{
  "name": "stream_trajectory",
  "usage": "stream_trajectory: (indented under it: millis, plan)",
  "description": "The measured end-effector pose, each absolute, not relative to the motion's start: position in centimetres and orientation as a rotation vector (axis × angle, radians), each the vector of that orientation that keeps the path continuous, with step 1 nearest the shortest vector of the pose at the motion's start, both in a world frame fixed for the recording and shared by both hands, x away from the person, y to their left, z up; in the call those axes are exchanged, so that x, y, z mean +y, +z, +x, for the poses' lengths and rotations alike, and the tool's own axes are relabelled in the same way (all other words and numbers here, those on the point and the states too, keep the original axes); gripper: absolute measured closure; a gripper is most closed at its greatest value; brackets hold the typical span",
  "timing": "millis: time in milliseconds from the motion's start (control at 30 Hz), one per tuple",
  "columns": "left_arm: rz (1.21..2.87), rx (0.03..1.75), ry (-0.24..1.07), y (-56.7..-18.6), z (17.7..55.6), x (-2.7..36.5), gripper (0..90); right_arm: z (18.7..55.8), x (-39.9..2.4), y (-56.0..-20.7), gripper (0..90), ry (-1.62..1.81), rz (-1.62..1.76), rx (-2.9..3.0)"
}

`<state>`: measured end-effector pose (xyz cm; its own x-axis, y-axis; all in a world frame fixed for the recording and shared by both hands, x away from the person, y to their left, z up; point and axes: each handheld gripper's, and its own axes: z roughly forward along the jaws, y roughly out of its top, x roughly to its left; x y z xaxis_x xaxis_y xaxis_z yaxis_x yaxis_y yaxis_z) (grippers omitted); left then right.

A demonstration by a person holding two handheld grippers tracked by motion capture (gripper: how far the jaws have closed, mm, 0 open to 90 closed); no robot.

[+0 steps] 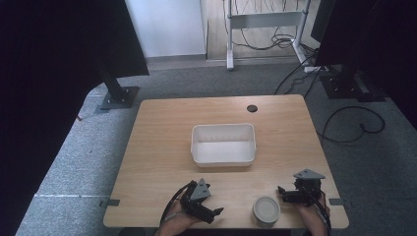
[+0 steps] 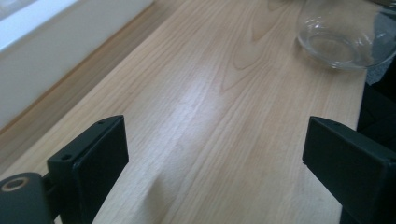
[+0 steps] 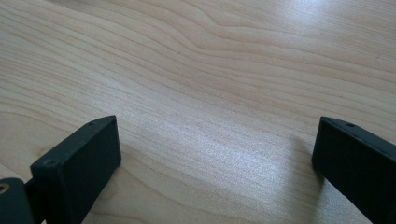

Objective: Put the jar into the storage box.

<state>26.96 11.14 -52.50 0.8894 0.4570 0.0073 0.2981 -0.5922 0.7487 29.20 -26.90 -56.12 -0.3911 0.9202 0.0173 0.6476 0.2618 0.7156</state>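
Glass bowl (image 1: 266, 211), clear and upright, stands on the wooden table (image 1: 162, 147) at its near edge, between the two grippers. It sits just beside the right gripper (image 1: 284, 193), off that gripper's jaw tips and not touching them, and somewhat farther from the left gripper (image 1: 216, 211), whose jaws point toward it.

In the left gripper view the left gripper (image 2: 215, 149) has its jaws set wide apart with bare wood between them; the bowl (image 2: 343, 39) lies ahead and to the right of the jaws, clear of both. A white tub (image 2: 56, 51) runs along the left of that view, ahead of the left jaw.

In the right gripper view the right gripper (image 3: 217, 149) likewise stands wide, low over the table surface, with nothing held.

From the high view the white tub (image 1: 223, 158) sits beyond both grippers, well apart from each, near the table's middle.
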Motion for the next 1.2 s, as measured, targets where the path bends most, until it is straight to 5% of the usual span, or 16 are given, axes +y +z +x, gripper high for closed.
stream_trajectory:
  millis: [1200]
  plan:
    - [2.233, 0.373, 0.119, -52.4, 25.9, 4.6, 4.4, 29.2, -26.9, -56.1, 0.8, 0.914, 1.424, 2.134]
